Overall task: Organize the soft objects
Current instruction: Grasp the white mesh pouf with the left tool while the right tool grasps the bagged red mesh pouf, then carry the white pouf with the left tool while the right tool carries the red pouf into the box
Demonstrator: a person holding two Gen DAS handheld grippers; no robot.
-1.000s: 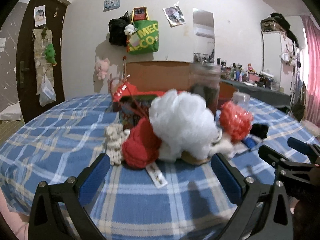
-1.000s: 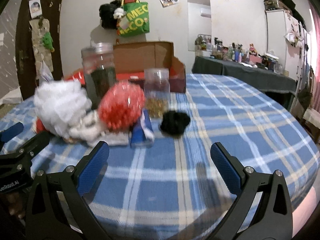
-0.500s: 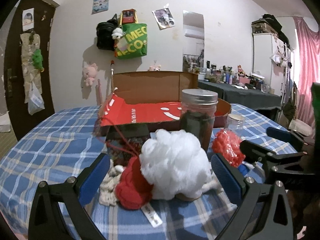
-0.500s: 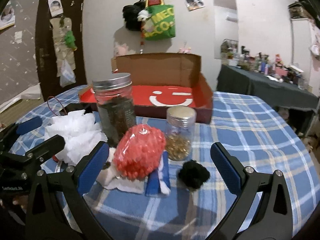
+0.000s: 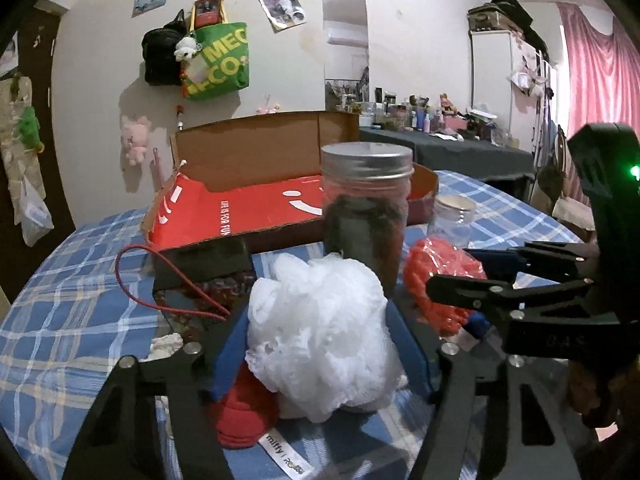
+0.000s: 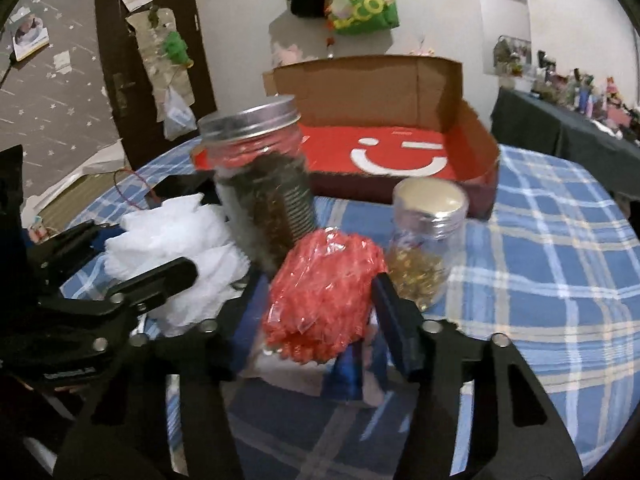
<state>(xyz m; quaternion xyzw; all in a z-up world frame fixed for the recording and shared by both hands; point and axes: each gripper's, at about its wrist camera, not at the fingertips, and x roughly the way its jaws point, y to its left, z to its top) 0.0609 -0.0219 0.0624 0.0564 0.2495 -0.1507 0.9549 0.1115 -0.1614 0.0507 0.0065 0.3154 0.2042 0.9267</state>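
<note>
Closing from a wide spread, the left gripper (image 5: 320, 344) now has its blue pads against both flanks of the white mesh puff (image 5: 320, 332), which sits at the centre of the left wrist view on the blue plaid cloth (image 5: 72, 320). A red knitted item (image 5: 244, 420) with a white label lies under the puff at 7 o'clock. The right gripper (image 6: 316, 312) has likewise just been closing, and its fingers (image 6: 394, 320) now pinch the red bead bundle (image 6: 320, 296) from both sides. Directly behind the puff, at 12 o'clock, stands the tall jar (image 5: 366, 216) with a metal lid; the small jar (image 6: 426, 240) of gold contents stands at 2 o'clock of the bead bundle, just beside it. An open cardboard box (image 6: 476, 140) with a red smiley lining rests farther back on the cloth. Both grippers sit close together, side by side.
</note>
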